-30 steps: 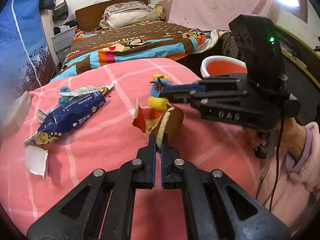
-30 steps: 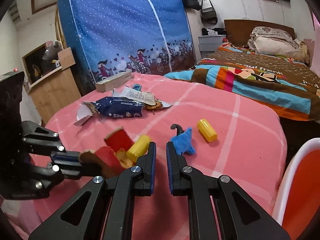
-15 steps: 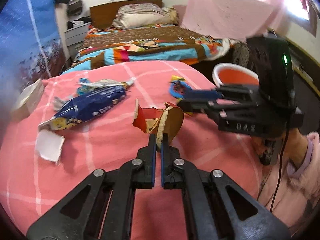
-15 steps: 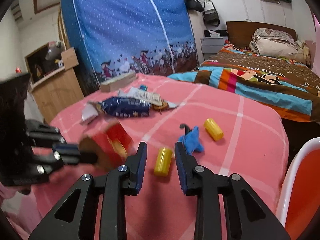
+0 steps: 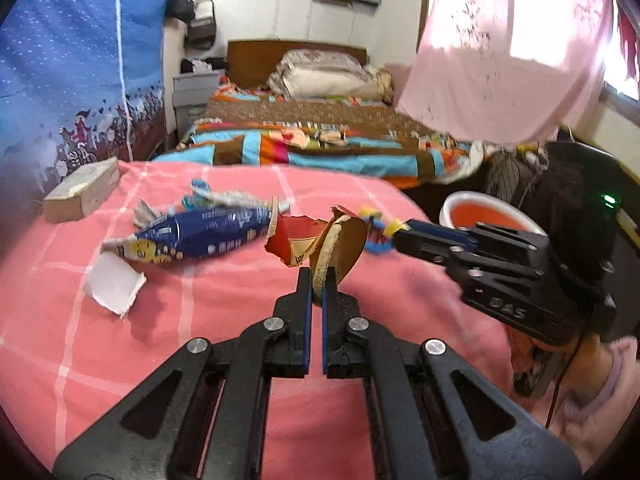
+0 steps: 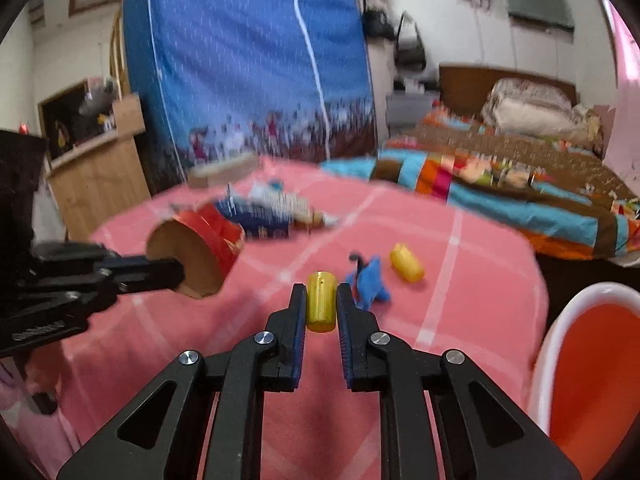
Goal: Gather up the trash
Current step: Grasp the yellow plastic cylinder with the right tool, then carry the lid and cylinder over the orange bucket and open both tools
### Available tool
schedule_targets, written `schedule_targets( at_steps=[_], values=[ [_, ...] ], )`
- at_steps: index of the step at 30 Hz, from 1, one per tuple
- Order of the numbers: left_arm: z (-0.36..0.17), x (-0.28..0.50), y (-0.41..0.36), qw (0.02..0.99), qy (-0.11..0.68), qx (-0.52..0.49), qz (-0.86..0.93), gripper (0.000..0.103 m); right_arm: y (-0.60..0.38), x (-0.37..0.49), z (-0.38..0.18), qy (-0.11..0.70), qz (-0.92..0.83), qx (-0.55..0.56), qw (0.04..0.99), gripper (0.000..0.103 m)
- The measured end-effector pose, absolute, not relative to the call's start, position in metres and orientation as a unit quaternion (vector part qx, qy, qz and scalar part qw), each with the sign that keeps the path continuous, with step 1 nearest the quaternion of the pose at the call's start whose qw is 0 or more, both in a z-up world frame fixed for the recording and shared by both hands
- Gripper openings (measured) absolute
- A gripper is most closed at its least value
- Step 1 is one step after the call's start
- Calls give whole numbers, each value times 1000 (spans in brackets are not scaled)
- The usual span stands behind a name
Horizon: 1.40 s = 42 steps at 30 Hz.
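My left gripper (image 5: 316, 280) is shut on a torn red and brown cardboard tub (image 5: 320, 240) and holds it above the pink cloth; the tub also shows in the right wrist view (image 6: 196, 252). My right gripper (image 6: 321, 296) has a yellow cylinder (image 6: 321, 306) between its fingers, jaws closed against its sides. A blue scrap (image 6: 370, 282) and a second yellow cylinder (image 6: 407, 267) lie just beyond. A blue snack bag (image 5: 200, 238) and a white paper scrap (image 5: 114, 288) lie on the cloth to the left.
An orange bin with a white rim (image 6: 592, 364) stands at the table's right edge, also in the left wrist view (image 5: 486, 216). A beige box (image 5: 82, 190) sits at the far left. A bed (image 5: 320, 140) lies behind. A wooden cabinet (image 6: 96, 188) stands left.
My right gripper opened, then closed around the yellow cylinder. My left gripper lifted the cardboard tub higher and moved left, away from the cylinder.
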State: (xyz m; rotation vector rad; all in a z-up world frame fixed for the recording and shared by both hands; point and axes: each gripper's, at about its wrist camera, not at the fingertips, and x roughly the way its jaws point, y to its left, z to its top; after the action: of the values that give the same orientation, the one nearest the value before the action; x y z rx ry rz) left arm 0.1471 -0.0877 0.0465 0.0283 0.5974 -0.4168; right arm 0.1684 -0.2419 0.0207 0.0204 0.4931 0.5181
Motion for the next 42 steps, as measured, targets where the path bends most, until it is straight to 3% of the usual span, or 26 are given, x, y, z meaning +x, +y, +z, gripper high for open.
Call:
schedule_targets(
  at_steps=[10, 17, 24, 42],
  values=[
    [100, 124, -134, 964, 135, 9, -229, 8, -293, 110, 81, 39, 177, 49, 982, 13],
    [117, 116, -180, 957, 64, 30, -280, 8, -337, 83, 101, -37, 102, 56, 993, 13],
    [101, 122, -230, 936, 90, 52, -335, 8, -379, 81, 93, -16, 28, 69, 997, 13],
    [57, 163, -293, 880, 277, 37, -385, 8, -429, 102, 47, 136, -59, 116, 982, 14]
  ],
)
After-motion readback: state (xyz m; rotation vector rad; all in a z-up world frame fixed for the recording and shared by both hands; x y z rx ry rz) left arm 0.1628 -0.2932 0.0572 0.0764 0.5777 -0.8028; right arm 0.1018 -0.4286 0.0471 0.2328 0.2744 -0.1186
